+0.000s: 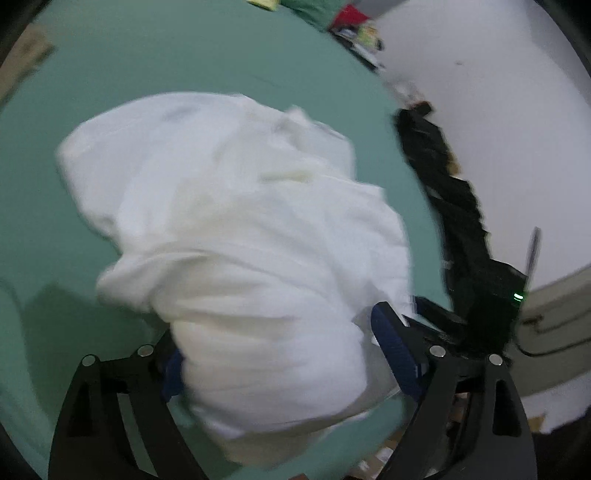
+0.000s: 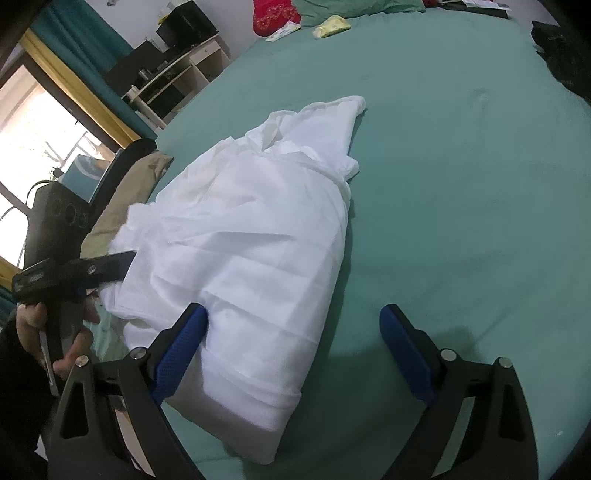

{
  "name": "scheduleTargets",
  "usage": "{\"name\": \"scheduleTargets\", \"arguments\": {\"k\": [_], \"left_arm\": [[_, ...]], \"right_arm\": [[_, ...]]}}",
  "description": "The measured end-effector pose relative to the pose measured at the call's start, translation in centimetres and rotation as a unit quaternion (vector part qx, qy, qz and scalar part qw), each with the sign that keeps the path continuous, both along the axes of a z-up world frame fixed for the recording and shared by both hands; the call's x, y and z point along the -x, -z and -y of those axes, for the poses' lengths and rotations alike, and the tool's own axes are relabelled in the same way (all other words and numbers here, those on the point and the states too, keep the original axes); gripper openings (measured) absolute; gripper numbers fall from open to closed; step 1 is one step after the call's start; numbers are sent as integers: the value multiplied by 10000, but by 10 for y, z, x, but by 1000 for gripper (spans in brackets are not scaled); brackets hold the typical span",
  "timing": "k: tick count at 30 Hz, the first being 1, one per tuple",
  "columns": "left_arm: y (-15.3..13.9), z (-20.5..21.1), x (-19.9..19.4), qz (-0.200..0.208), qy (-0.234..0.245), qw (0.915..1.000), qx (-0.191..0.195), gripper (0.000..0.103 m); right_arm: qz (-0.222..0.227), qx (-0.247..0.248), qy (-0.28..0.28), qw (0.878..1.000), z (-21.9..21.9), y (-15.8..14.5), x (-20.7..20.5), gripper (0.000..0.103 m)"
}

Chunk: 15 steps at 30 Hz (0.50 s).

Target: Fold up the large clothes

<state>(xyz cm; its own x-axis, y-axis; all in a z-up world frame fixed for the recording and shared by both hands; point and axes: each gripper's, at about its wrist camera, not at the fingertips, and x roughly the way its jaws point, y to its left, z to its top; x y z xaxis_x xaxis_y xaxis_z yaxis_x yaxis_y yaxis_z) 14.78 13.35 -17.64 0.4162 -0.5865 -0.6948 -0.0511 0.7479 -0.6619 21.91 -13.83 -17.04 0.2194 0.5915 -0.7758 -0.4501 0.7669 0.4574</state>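
A large white garment (image 1: 236, 236) lies bunched on a green bed sheet (image 1: 147, 66). In the left wrist view my left gripper (image 1: 284, 354) has its jaws wide apart with a thick fold of the white cloth between the blue pads (image 1: 395, 350); the view is blurred. In the right wrist view the garment (image 2: 251, 236) stretches from the near left toward the middle of the bed. My right gripper (image 2: 295, 343) is open, its left pad (image 2: 181, 347) touching the garment's near edge, its right pad over bare sheet. The left gripper (image 2: 107, 266) shows at the garment's left edge, held by a hand.
A black garment (image 1: 454, 206) lies along the bed's edge by a white wall. Red and green pillows (image 2: 280, 14) and a yellow item (image 2: 332, 24) sit at the far end. A tan cloth (image 2: 129, 195), shelves (image 2: 177, 74) and a window are at the left.
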Motion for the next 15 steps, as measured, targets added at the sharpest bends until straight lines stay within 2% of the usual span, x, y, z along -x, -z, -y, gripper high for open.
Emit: {"name": "scheduleTargets", "arguments": {"k": [2, 4, 6, 7, 9, 10, 11, 12, 15], "left_arm": [[5, 17, 3, 94, 262, 9987, -429, 89], [2, 32, 5, 295, 449, 9939, -960, 89], [2, 36, 7, 345, 370, 9931, -1062, 89], [3, 36, 9, 380, 273, 9932, -1071, 88], [2, 36, 15, 456, 179, 9906, -1276, 71], [1, 37, 16, 490, 166, 9886, -1417, 66], [1, 38, 16, 525, 189, 9884, -1411, 50], [0, 40, 13, 513, 167, 9896, -1335, 43], [-6, 26, 18, 581, 82, 9889, -1362, 28]], "right_arm": [[-16, -113, 42, 9999, -2, 3, 0, 94], [-18, -199, -31, 9998, -7, 4, 2, 88], [-99, -393, -100, 9991, -12, 6, 4, 64], [-241, -589, -86, 9979, -14, 10, 4, 59], [-348, -794, 23, 9962, -15, 14, 5, 50], [-410, -903, 39, 9951, -16, 17, 6, 47], [-485, -1009, 71, 9937, -18, 18, 7, 38], [-505, -1087, 109, 9927, -19, 17, 7, 32], [-161, -998, 69, 9949, -31, 0, 14, 23]]}}
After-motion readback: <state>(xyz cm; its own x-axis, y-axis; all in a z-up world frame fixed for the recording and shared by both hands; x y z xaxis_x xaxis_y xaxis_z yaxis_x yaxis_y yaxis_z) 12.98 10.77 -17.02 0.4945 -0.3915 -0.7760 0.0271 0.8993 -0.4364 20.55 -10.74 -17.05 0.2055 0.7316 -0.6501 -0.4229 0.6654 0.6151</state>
